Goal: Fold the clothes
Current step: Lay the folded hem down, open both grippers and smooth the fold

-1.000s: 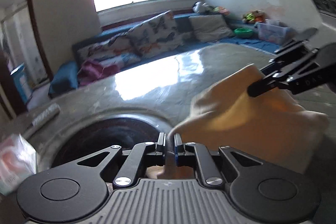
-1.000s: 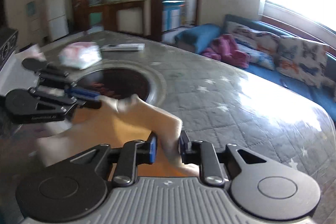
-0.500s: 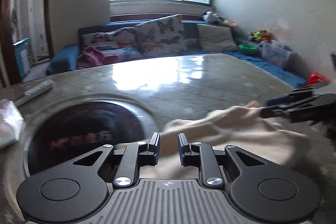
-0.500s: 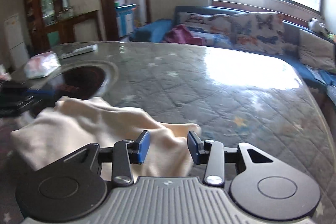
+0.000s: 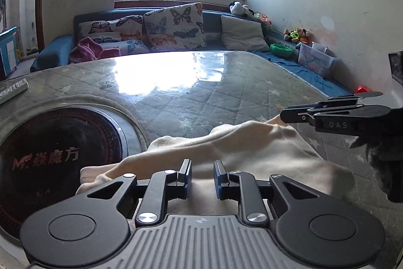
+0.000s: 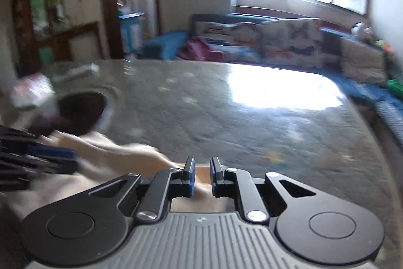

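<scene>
Your left claw stands narrowly parted over the cream garment, gripping nothing. Your right claw, blurred, shows a similar small gap above the cloth. The garment lies rumpled on the quilted tabletop, with the round cooktop at nine o'clock.

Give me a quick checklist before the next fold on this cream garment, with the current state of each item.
1. Left gripper released: ok, jaws apart over the cream garment.
2. Right gripper released: ok, jaws apart with cloth beneath.
3. Garment fully on the quilted table: cannot tell, near edge hidden.
4. Garment lying flat: not ok, ridge across the middle.
5. Garment clear of the round dark cooktop: not ok, left corner overlaps it.
</scene>
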`<move>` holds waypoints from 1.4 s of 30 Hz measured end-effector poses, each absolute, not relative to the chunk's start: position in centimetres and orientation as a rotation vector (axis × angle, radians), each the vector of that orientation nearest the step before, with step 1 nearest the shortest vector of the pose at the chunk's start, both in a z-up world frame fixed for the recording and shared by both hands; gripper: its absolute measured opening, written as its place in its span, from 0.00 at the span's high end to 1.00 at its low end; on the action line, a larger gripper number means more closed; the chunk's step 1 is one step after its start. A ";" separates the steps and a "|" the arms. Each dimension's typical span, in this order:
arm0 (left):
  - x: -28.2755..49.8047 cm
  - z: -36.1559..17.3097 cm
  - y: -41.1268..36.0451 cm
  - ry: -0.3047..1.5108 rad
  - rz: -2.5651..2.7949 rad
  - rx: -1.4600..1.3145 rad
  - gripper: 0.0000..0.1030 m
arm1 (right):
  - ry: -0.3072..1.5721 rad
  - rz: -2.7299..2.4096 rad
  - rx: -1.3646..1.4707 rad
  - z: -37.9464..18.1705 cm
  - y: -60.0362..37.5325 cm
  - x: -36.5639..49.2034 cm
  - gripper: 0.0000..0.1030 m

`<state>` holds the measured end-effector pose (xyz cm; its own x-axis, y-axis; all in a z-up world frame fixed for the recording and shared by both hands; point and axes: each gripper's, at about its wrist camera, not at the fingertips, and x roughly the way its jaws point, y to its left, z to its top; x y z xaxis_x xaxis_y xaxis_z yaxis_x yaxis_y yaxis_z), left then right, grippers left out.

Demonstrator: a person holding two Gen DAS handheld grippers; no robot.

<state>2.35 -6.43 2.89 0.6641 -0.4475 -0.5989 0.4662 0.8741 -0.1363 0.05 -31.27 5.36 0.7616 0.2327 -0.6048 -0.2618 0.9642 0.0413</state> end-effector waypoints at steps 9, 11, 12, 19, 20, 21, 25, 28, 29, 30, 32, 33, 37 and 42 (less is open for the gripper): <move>5.2 2.5 -6.5 0.715 -0.459 -0.027 0.80 | 0.712 0.429 -0.070 4.2 -26.8 2.9 0.86; 5.8 2.2 -6.4 0.724 -0.445 -0.050 0.80 | 0.706 0.420 -0.092 4.0 -26.3 3.1 0.86; 6.0 2.1 -6.3 0.726 -0.440 -0.063 0.80 | 0.701 0.417 -0.100 4.1 -26.0 3.1 0.85; 6.0 2.5 -5.5 0.723 -0.449 -0.123 0.71 | 0.678 0.465 -0.109 5.1 -25.4 1.4 0.76; 6.0 2.5 -5.6 0.722 -0.449 -0.119 0.71 | 0.680 0.479 -0.119 5.0 -25.1 0.9 0.75; 5.9 2.4 -5.6 0.722 -0.447 -0.119 0.71 | 0.681 0.492 -0.129 5.0 -24.9 0.4 0.73; 6.0 2.4 -5.6 0.725 -0.440 -0.133 0.71 | 0.672 0.536 -0.173 5.0 -24.2 -2.0 0.69; 6.0 2.4 -5.6 0.723 -0.436 -0.131 0.71 | 0.642 0.561 -0.214 5.0 -23.5 -4.1 0.68; 6.0 2.3 -5.7 0.722 -0.434 -0.130 0.71 | 0.637 0.561 -0.220 4.9 -23.4 -4.3 0.68; 6.0 2.3 -5.7 0.721 -0.432 -0.130 0.71 | 0.633 0.565 -0.237 4.6 -23.1 -5.1 0.68; 5.9 2.3 -5.7 0.721 -0.427 -0.132 0.71 | 0.623 0.553 -0.251 3.9 -23.0 -5.9 0.68; 6.0 2.3 -5.8 0.720 -0.426 -0.132 0.71 | 0.614 0.547 -0.256 3.7 -23.0 -6.2 0.68; 5.9 2.2 -5.9 0.715 -0.423 -0.126 0.71 | 0.581 0.524 -0.266 3.6 -23.2 -7.3 0.68; 5.2 2.4 -5.9 0.701 -0.419 -0.124 0.71 | 0.584 0.508 -0.263 3.5 -23.7 -8.0 0.68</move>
<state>5.24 -5.92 2.40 0.6850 -0.4140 -0.5995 0.3317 0.9099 -0.2492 -7.99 -23.69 3.51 0.7167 0.3811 -0.5841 -0.5261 0.8452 -0.0941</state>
